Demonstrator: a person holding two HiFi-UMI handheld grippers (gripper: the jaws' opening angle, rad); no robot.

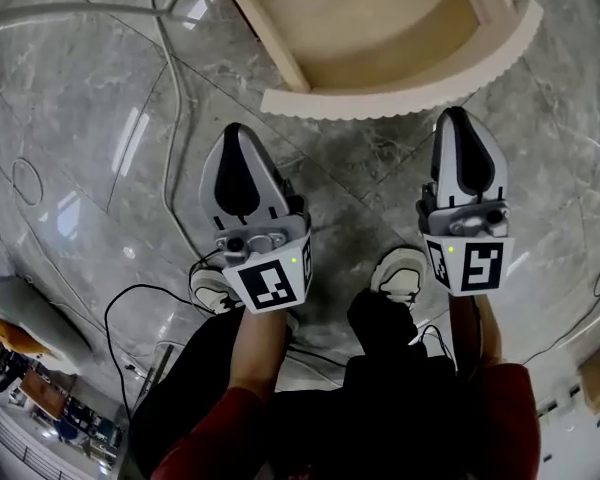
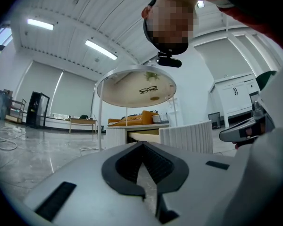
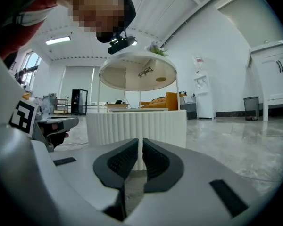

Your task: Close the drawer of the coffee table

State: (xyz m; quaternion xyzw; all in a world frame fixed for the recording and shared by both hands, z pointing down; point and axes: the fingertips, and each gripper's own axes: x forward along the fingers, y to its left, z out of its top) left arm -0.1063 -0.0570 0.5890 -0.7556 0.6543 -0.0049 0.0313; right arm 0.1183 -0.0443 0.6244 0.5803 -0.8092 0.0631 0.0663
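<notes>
The coffee table's drawer (image 1: 375, 28) stands pulled out, its curved, ribbed white front (image 1: 410, 98) facing me. My left gripper (image 1: 235, 131) hangs low over the floor just short of that front, toward its left end, shut and empty. My right gripper (image 1: 456, 116) is level with it, close to the front's right part, also shut on nothing. In the left gripper view the ribbed front (image 2: 186, 136) lies ahead to the right of the closed tips (image 2: 142, 143), under the round tabletop (image 2: 136, 86). The right gripper view has the front (image 3: 137, 125) straight ahead of the tips (image 3: 140, 140).
Cables (image 1: 170, 88) run across the grey marble floor left of the drawer. The person's shoes (image 1: 402, 273) stand behind the grippers. Farther off are an orange sofa (image 2: 132, 120), white cabinets (image 3: 273, 79) and a bin (image 3: 250, 108).
</notes>
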